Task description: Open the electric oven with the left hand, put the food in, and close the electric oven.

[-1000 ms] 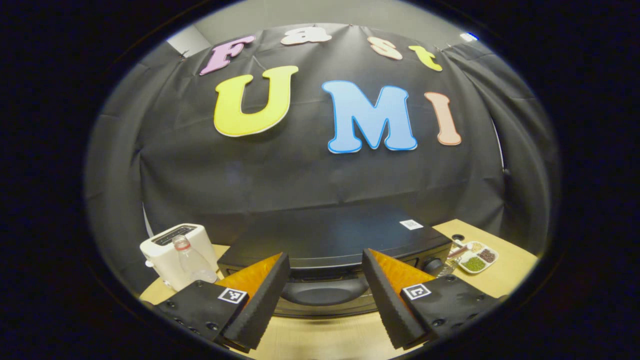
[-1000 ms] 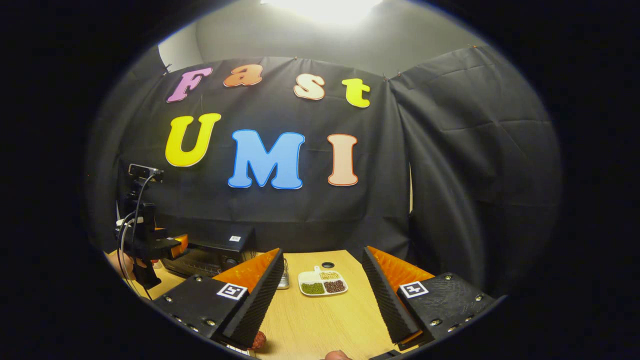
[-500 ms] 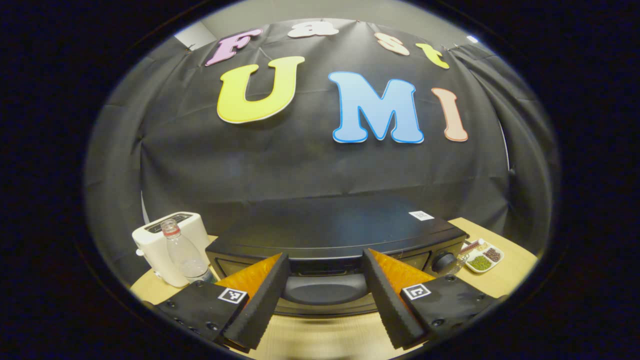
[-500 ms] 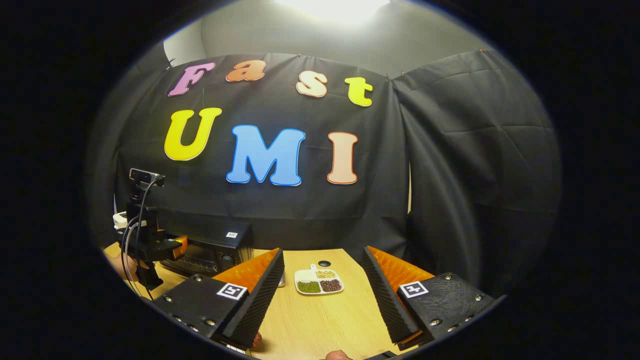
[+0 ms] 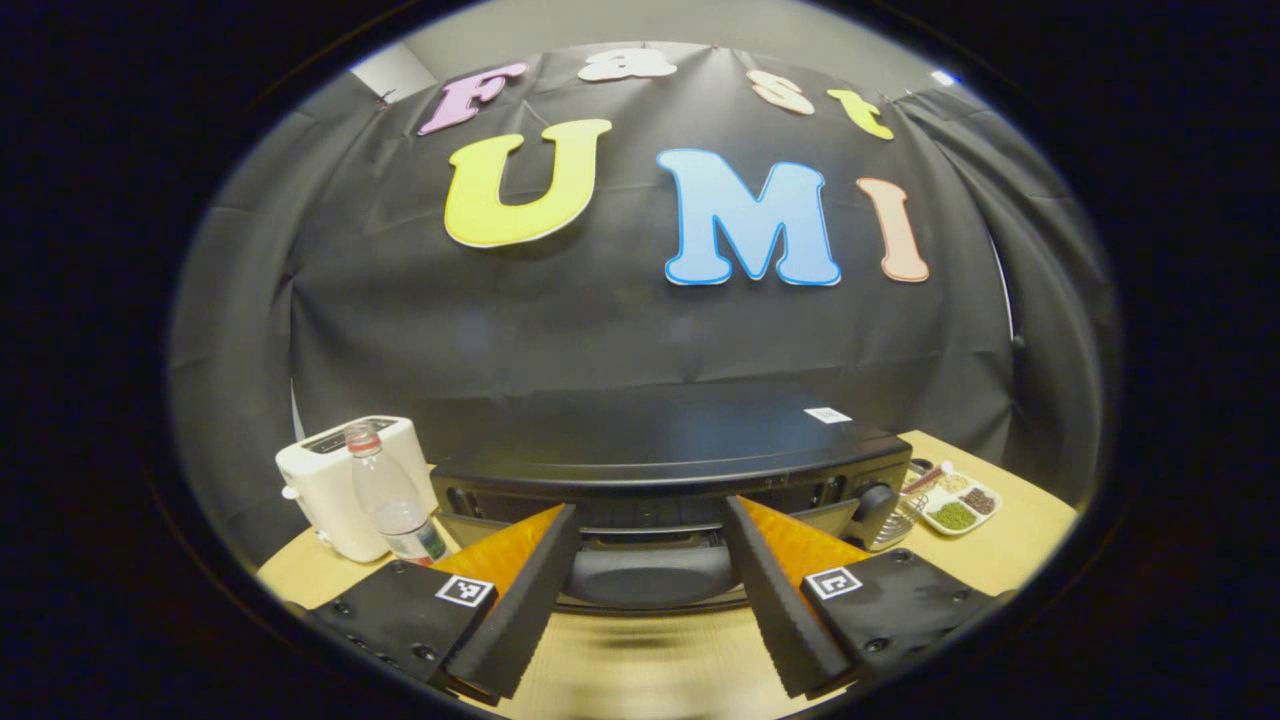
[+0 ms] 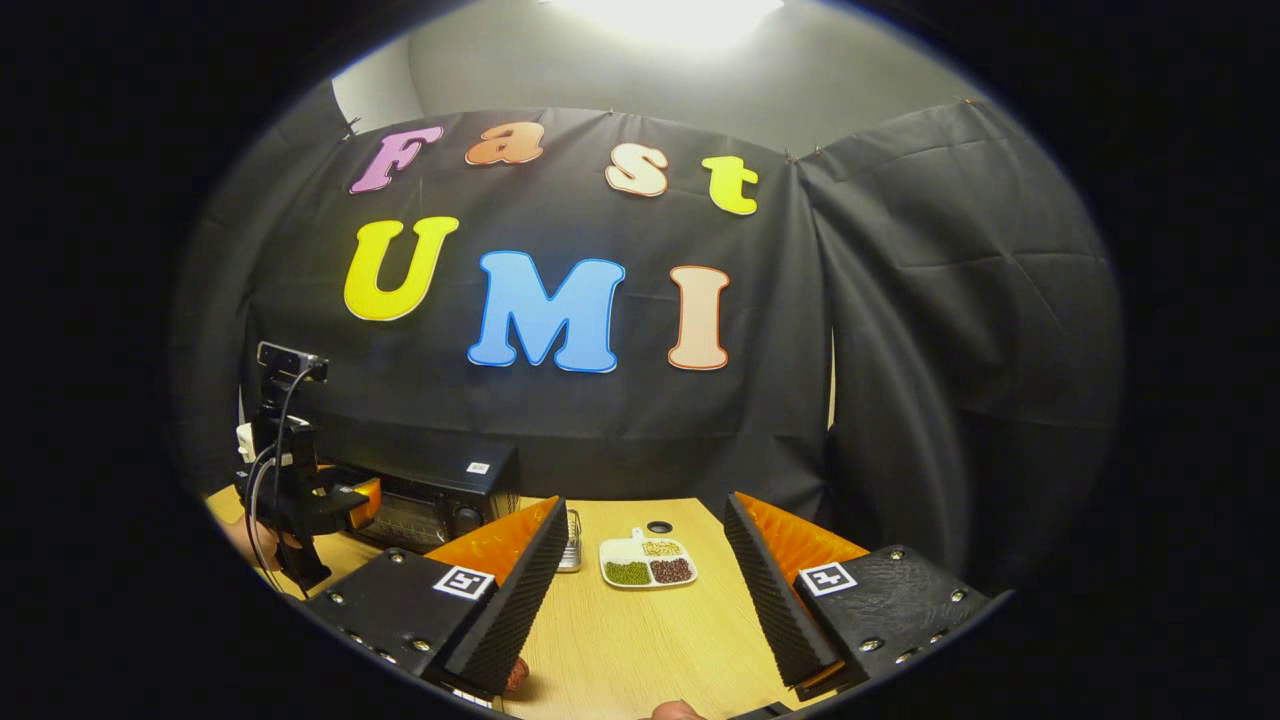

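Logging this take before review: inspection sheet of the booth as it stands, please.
Surface: wooden table, bare in front of the right gripper.
Job's things: black oven; its door handle sits between the left fingers; door looks slightly ajar at the top. Food: a reddish bit at the bottom edge, too cut off to tell.
Clutter: white toaster, plastic bottle, divided dish of beans, small metal rack.
Grippers: left gripper open around the handle, not pressing; right gripper open, holding nothing.
Cables: wires hang along the left gripper's body.
Surroundings: black cloth wall, bright ceiling light.
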### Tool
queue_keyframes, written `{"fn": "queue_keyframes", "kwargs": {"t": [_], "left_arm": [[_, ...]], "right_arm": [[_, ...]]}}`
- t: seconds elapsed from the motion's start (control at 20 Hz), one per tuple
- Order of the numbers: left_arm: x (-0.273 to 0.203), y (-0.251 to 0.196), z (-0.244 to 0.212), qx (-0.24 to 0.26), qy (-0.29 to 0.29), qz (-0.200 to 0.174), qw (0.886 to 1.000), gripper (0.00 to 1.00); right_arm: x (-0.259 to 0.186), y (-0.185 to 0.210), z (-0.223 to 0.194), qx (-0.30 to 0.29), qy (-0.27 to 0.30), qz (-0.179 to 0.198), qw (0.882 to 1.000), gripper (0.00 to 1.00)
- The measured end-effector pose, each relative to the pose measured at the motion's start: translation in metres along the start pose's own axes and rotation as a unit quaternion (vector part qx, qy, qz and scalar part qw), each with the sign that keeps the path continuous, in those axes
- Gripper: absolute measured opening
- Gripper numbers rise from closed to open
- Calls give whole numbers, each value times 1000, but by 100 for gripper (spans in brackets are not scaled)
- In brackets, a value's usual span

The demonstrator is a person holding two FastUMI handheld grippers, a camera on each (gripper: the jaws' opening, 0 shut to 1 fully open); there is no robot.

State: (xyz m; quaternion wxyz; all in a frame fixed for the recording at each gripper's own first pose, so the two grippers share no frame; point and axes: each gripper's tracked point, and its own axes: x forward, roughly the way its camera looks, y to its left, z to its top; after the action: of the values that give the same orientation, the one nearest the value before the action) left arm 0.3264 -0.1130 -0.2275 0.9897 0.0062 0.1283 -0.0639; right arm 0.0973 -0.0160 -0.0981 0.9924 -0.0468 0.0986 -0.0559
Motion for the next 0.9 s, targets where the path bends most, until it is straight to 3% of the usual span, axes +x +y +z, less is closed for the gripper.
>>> {"fn": "queue_keyframes", "kwargs": {"t": [0.25,0.5,0.55,0.75,0.8,0.85,0.9], "left_arm": [[-21,-2,-15,9,11,4,1000,100],[-37,-4,-30,14,26,6,1000,91],[-40,-4,-33,15,29,5,999,100],[-51,-6,-48,11,41,7,999,91],[-54,-7,-53,9,46,8,999,100],[-58,-7,-57,7,50,7,999,100],[-60,-7,-62,6,55,6,998,91]], "right_arm": [[-8,-5,0,2,-1,4,1000,95],[-16,-8,1,2,-4,8,1000,95],[-17,-8,0,2,-3,9,1000,95],[-23,-8,-3,0,1,14,1000,95],[-25,-7,-4,0,2,15,1000,95],[-26,-7,-4,0,3,16,1000,95],[-26,-6,-5,-1,4,18,1000,95]]}}
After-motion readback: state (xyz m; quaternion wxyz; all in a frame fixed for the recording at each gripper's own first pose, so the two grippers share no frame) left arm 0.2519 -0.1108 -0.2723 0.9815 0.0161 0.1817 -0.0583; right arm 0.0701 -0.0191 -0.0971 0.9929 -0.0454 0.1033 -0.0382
